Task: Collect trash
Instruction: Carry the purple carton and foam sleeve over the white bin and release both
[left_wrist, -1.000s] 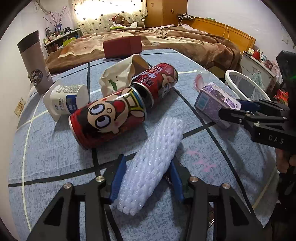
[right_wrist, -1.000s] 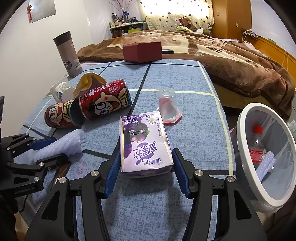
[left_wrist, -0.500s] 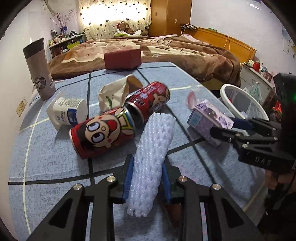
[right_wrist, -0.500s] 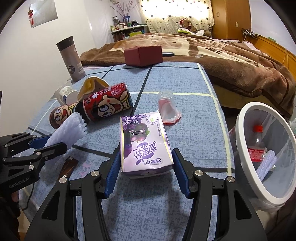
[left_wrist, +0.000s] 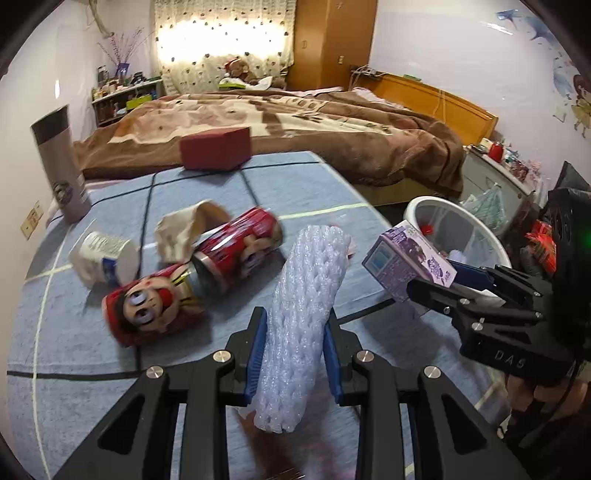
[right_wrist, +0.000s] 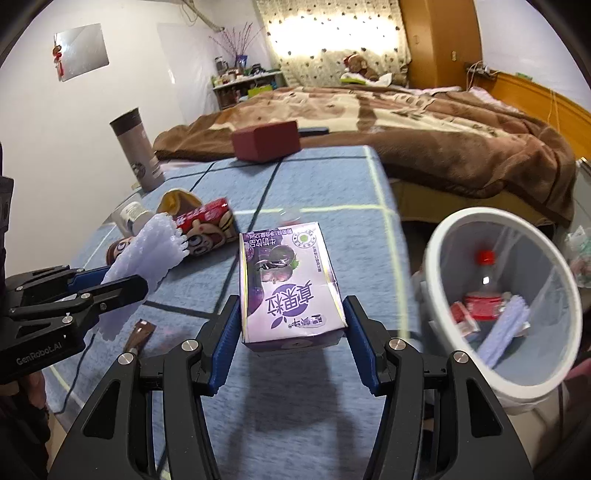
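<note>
Left tongs (left_wrist: 293, 354) clamped on white foam net sleeve (left_wrist: 303, 310), blue pads squeezing its middle, sleeve lifted off the tabletop (left_wrist: 74, 332) and sticking out past the tips. Right tongs (right_wrist: 291, 332) clamped on purple milk-drink carton (right_wrist: 288, 284), pads on both side walls, carton clear of the blue checked cloth

Left to right on the tabletop: grey thermos (left_wrist: 61, 162) upright at far left edge; white yogurt cup (left_wrist: 105, 258) on its side; crumpled paper bag (left_wrist: 184, 229) just behind two red cartoon cans (left_wrist: 192, 288), both lying down, end to end; dark red box (left_wrist: 216, 149) at the far edge; small brown wrapper (right_wrist: 138, 334) near the front, below the left tongs in the right wrist view

White bin (right_wrist: 498, 295) sits off the tabletop's right edge, just beside the carton. Inside: red-capped cola bottle (right_wrist: 484, 288), another foam sleeve, some red scraps

Bed with brown blanket (left_wrist: 332, 125) behind everything
</note>
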